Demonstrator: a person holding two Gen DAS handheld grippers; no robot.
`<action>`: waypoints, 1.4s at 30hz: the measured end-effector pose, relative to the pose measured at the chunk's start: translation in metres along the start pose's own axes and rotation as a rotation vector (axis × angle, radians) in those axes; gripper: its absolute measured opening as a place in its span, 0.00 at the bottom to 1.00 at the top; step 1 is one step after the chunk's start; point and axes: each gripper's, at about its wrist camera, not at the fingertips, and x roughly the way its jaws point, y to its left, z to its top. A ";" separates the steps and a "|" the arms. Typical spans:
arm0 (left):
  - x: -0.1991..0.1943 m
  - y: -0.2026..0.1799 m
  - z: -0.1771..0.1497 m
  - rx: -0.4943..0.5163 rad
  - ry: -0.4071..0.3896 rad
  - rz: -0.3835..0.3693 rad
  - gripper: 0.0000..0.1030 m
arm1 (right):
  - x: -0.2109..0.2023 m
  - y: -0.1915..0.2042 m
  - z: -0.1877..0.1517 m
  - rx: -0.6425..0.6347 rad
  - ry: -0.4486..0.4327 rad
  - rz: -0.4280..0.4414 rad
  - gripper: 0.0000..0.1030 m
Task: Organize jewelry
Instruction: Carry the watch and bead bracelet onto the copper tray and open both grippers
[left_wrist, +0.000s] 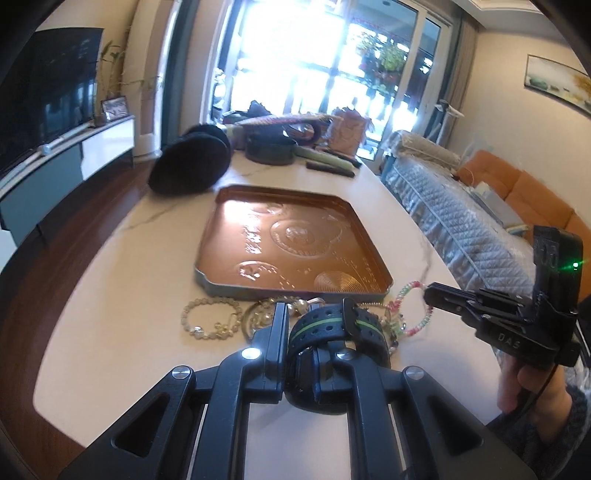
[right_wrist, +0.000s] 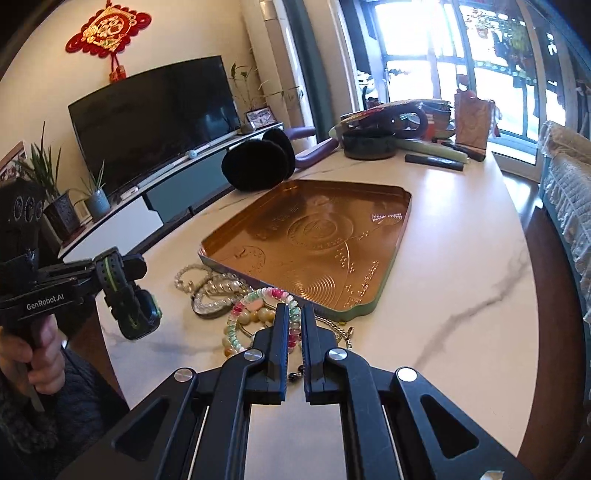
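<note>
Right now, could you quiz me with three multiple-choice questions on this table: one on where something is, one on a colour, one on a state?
1. Where do the bracelets lie?
A in the tray
B on the table before the tray
C on the sofa

2. The watch strap stripe is:
A green
B red
C white

3. The tray is:
A full
B lidded
C empty

Answers: 1 B, they sit on the table by the tray's near rim. 2 A, a green line runs along the black strap. 3 C, only its embossed floor shows.

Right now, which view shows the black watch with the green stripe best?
The right wrist view: the watch hangs whole and side-on from the left gripper. The left wrist view shows only its strap close up between that gripper's fingers.
</note>
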 end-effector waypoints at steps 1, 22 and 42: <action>-0.006 -0.002 0.002 0.001 -0.010 0.007 0.10 | -0.006 0.003 0.004 0.005 -0.011 0.000 0.06; -0.016 -0.027 0.121 -0.057 -0.180 -0.127 0.10 | -0.010 0.017 0.092 0.164 -0.159 0.095 0.06; 0.176 0.032 0.087 -0.149 0.150 0.041 0.10 | 0.133 -0.065 0.067 0.224 0.107 -0.025 0.06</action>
